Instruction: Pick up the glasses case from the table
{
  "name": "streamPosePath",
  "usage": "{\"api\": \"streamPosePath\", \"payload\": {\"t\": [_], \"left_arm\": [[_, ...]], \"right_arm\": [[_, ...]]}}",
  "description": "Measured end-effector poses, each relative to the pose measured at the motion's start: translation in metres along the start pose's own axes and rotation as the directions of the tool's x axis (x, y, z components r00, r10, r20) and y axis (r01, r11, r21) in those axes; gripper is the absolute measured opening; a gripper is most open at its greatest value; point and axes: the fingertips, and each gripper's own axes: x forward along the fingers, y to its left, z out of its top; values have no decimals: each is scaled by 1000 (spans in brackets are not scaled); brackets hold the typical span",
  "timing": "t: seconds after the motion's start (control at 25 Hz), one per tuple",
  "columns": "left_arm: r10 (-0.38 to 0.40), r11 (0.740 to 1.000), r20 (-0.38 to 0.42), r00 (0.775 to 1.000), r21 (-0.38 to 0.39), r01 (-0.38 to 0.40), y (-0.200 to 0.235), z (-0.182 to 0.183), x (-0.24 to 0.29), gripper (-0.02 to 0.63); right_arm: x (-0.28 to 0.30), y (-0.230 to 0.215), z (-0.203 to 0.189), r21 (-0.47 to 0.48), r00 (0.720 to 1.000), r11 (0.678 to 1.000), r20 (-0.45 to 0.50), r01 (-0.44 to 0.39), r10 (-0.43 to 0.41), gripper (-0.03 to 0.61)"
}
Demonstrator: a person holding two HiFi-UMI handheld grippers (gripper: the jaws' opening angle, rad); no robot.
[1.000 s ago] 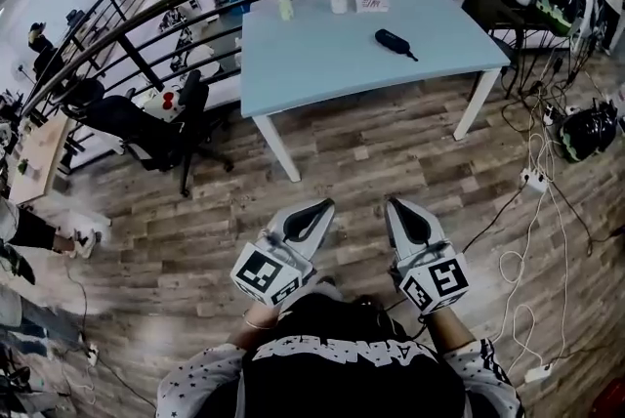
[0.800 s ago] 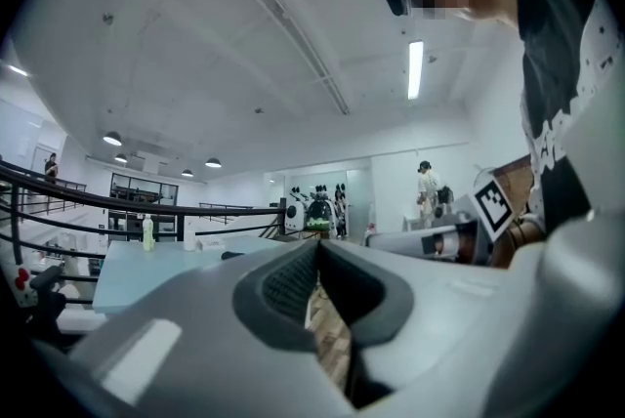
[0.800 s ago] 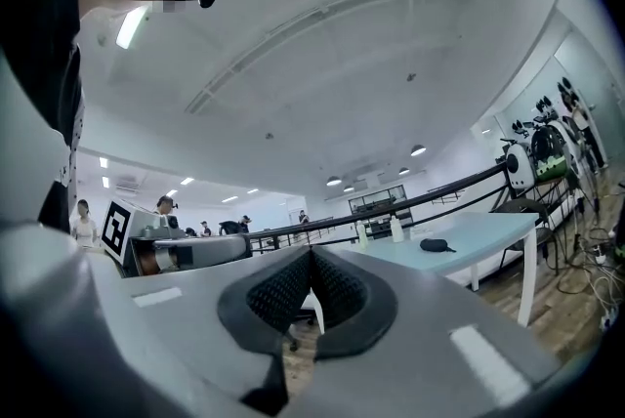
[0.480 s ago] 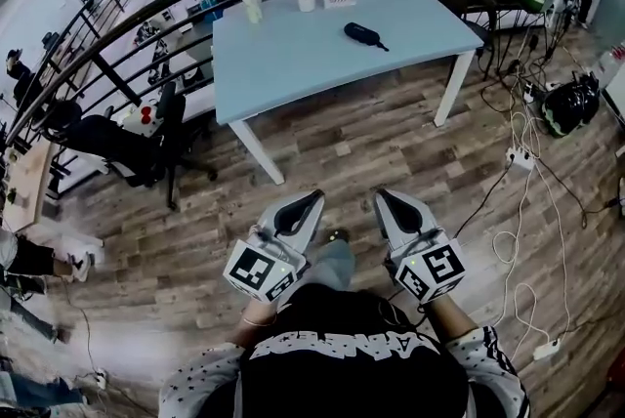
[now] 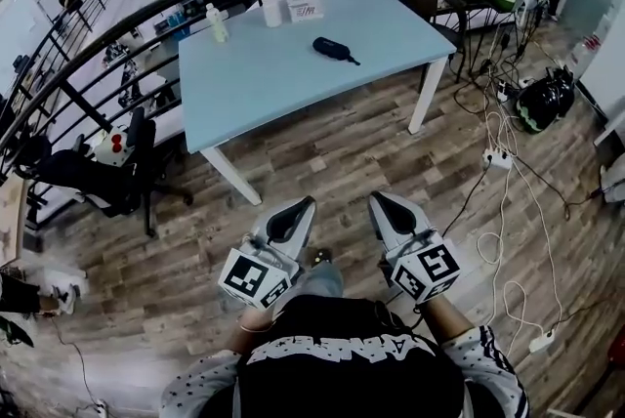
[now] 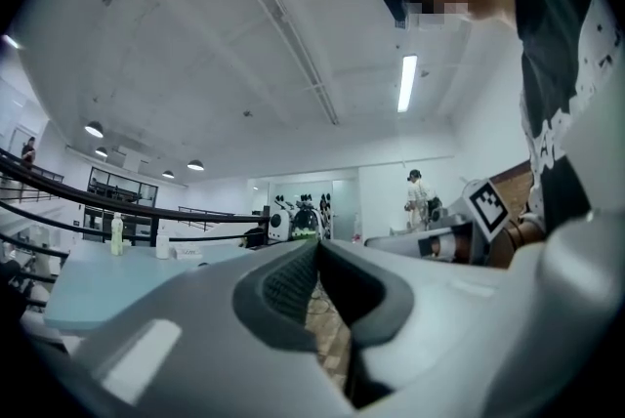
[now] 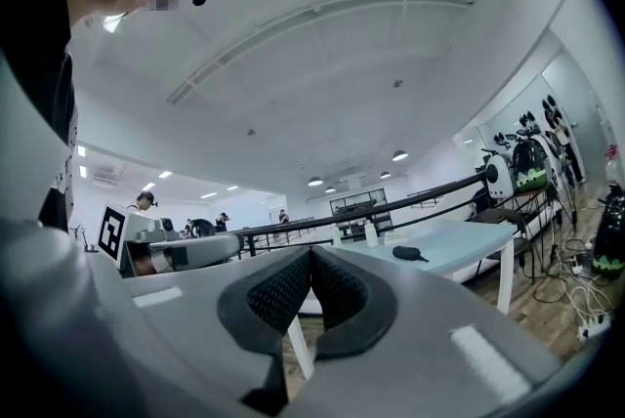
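Both claws were clenched and empty. The left gripper (image 6: 316, 244) had its ribbed pads pressed tip to tip with nothing between them. The right gripper (image 7: 311, 252) showed the same, pads met, only floor and table beyond. In the head view they hung side by side, pointing level, low in front of the person and well apart from the table (image 5: 283, 79).

The glasses case (image 5: 330, 47), dark and slim, lay on the table's right half, nearer the far edge than the near one. It sat slanted, a thin tail trailing toward the right edge, and nothing touched it. Two bottles (image 5: 216, 21) and a small card (image 5: 305, 9) stood along the far edge, to its left and apart from it.

So the step in hand looked like the walk-in, the pick not yet begun. To do it well, I'd come up to the near edge toward its right corner. That meant minding the table leg (image 5: 420, 99) there and the cables (image 5: 498, 162) strewn over the floor on that side. The right gripper seemed the natural choice, since the case sat on its side. Its jaws would need to part before arriving, wide enough to straddle the case across its narrow width, not its length. A low, level reach over the tabletop, turned to match the slant, ought to seat both pads on the long sides. The rounded shell could squirt out of a grip taken near one end.
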Motion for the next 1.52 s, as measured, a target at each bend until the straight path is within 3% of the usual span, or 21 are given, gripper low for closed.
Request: {"api": "streamPosePath", "payload": {"t": [0.52, 0.84, 1.52], "left_arm": [[-49, 997, -40, 998, -63, 46, 61, -28, 57, 0], [-55, 994, -40, 998, -95, 51, 122, -45, 85, 0], [-140, 980, 25, 990, -137, 142, 219, -42, 149, 0]], "right_arm": [[63, -50, -10, 35, 997, 998, -47, 60, -59, 6], [125, -73, -7, 21, 996, 997, -55, 77, -76, 9], [212, -119, 10, 2, 977, 980, -68, 201, -201, 33]]}}
